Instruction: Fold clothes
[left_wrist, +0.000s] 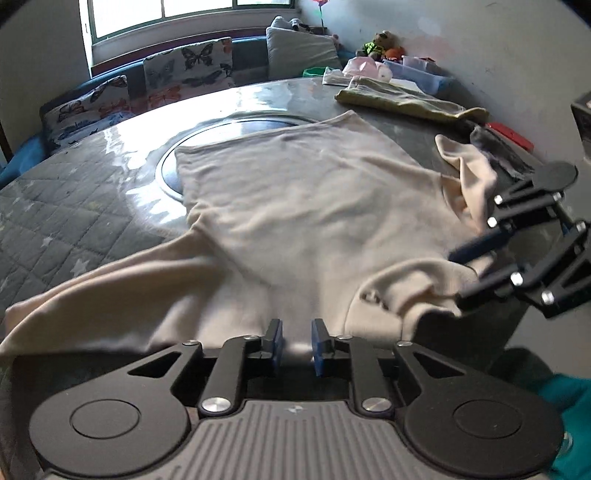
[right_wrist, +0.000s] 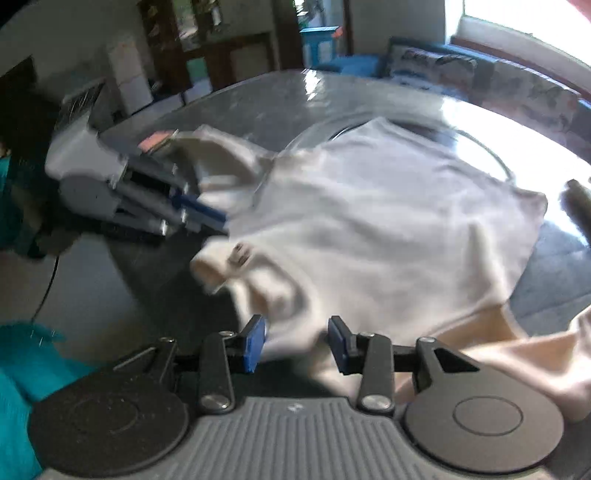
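Observation:
A cream long-sleeved shirt (left_wrist: 303, 206) (right_wrist: 388, 240) lies spread on the round grey table (left_wrist: 92, 184), collar and label (left_wrist: 373, 295) nearest me. One sleeve (left_wrist: 92, 291) trails off to the left; the other (left_wrist: 469, 177) is bunched up at the right. My left gripper (left_wrist: 297, 343) hovers over the shirt's near edge, its blue pads a small gap apart with cloth showing below them. My right gripper (right_wrist: 297, 343) is over the collar area with its pads well apart and blurred fabric between them, not pinched. From the left wrist the right gripper (left_wrist: 456, 277) shows at the collar's right side.
An olive-green garment (left_wrist: 402, 99) lies at the table's far right, a red object (left_wrist: 509, 134) beside it. A glass turntable ring (left_wrist: 221, 129) is partly under the shirt. Butterfly cushions (left_wrist: 188, 62) and plastic boxes (left_wrist: 424, 74) stand behind. A teal sleeve (right_wrist: 22, 369) is at the near edge.

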